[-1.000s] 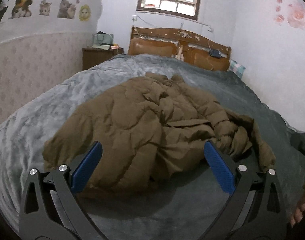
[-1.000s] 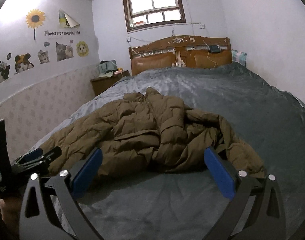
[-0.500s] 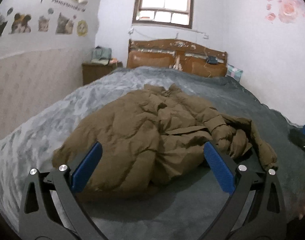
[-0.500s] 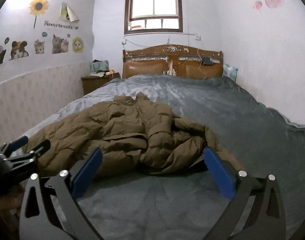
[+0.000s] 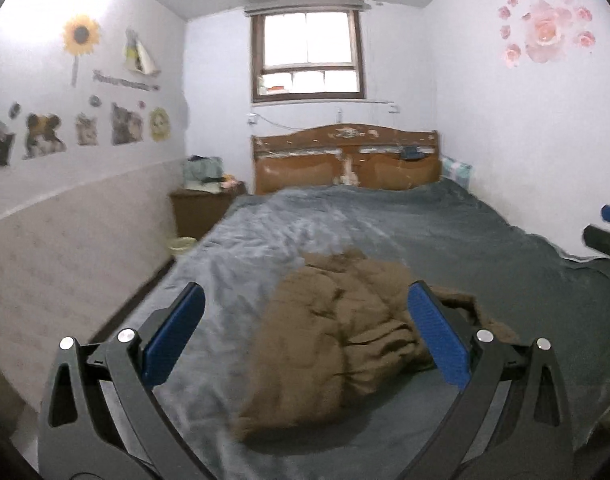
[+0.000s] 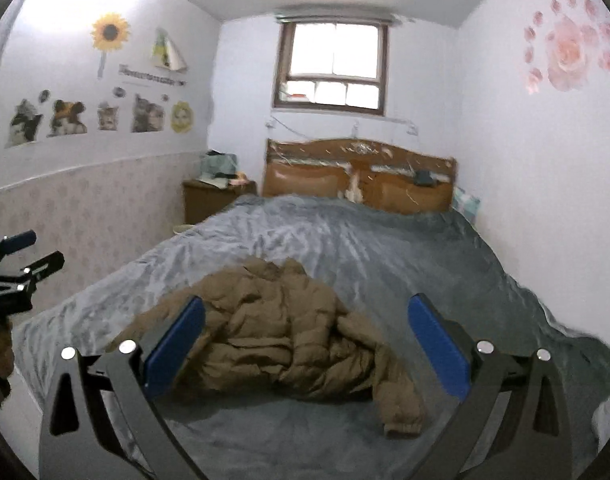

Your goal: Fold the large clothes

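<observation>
- Brown and puffy, the jacket [image 6: 281,344] is lying in a crumpled heap on the grey bed [image 6: 385,264], toward the near end and a little to the left of the middle.
- Quilted padding is suggesting a light, soft, springy garment; it will probably be sagging and bulging when lifted, and the smooth shell may be slipping between flat pads.
- One sleeve, cuff [image 6: 403,420] outward, is trailing toward the near right corner, giving a thin, pinchable end; the hem edge on the near left looks like the other good hold.
- What seems to be the collar [image 6: 273,268] is pointing toward the headboard [image 6: 357,178], so the long axis is running roughly along the bed, though the bunching is making this uncertain.
- Left gripper [image 5: 305,340] is hovering above the near edge with jaws spread wide, holding nothing.
- Right gripper [image 6: 305,344] is likewise gaping fully and carrying nothing, clear of the fabric.
- Spreading the jacket flat appears to be needed before any fold.
</observation>
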`<state>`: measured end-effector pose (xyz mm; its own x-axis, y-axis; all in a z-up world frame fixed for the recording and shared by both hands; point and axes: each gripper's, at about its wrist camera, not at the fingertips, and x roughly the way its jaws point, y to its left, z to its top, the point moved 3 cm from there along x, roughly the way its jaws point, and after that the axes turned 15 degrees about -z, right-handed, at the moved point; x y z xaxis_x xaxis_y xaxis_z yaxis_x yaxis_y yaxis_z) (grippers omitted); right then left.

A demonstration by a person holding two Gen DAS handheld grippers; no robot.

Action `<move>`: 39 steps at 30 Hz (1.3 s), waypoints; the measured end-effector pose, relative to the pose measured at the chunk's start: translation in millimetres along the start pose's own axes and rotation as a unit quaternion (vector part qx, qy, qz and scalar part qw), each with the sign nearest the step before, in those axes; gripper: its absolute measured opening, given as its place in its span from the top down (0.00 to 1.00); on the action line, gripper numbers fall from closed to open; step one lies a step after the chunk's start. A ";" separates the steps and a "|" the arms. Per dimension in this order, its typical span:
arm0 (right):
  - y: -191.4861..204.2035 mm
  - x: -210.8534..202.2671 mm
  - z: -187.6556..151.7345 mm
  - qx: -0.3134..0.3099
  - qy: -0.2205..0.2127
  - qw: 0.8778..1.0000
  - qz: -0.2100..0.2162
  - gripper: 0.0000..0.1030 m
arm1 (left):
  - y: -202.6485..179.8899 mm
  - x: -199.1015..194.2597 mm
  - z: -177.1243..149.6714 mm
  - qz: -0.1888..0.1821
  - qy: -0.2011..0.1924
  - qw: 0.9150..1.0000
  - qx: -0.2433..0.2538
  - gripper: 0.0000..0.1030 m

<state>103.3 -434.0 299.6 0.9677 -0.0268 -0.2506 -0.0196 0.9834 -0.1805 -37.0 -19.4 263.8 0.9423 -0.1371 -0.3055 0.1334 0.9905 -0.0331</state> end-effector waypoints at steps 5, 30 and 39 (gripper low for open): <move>-10.1 -17.4 6.1 0.029 -0.005 0.999 0.025 0.02 | 10.1 -17.7 -10.5 0.009 0.011 0.999 -0.039 0.03; 0.7 75.1 -63.9 0.056 0.059 0.997 -0.005 0.02 | -31.3 74.6 -21.2 -0.019 0.061 0.997 -0.038 0.03; -8.3 190.4 -106.1 0.059 0.108 0.991 -0.062 0.02 | 11.4 202.5 -73.5 0.070 0.076 0.994 -0.045 0.03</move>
<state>261.2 -466.3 152.5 0.8848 -0.1731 -0.4327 0.1375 0.9841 -0.1124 132.9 -35.1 131.7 0.8914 -0.0008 -0.4533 -0.0311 0.9975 -0.0628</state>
